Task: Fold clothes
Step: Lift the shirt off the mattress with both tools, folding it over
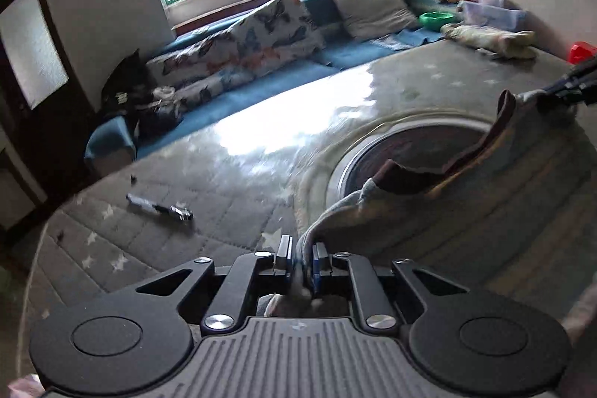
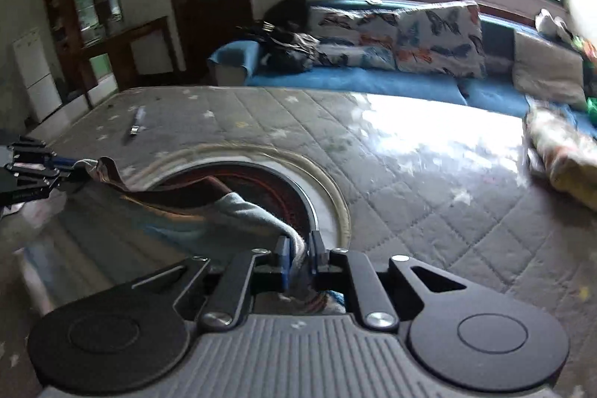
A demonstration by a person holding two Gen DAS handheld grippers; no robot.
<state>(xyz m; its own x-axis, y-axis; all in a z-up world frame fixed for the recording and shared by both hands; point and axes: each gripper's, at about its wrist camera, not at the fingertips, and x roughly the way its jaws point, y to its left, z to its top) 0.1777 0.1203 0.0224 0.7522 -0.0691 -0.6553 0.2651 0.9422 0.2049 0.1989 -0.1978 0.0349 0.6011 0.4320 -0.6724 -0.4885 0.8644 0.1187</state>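
Two grippers each pinch a corner of one grey garment (image 1: pixel 466 211): left gripper (image 1: pixel 301 258) clamps its left corner, right gripper (image 2: pixel 300 250) its right corner. Cloth spans between them, long axis running side to side, brown-trimmed edge (image 2: pixel 168 191) sagging in the middle. Neither hand is nearer. Below and beyond lie the quilted mat (image 2: pixel 429 193) and a round rimmed disc (image 1: pixel 391 152), farther off the blue couch (image 1: pixel 261 88).

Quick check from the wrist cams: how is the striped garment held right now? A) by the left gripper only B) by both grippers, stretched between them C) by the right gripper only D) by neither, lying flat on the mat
B: the left gripper and the right gripper each pinch an edge of the striped garment, which spans between them above the quilted mat.
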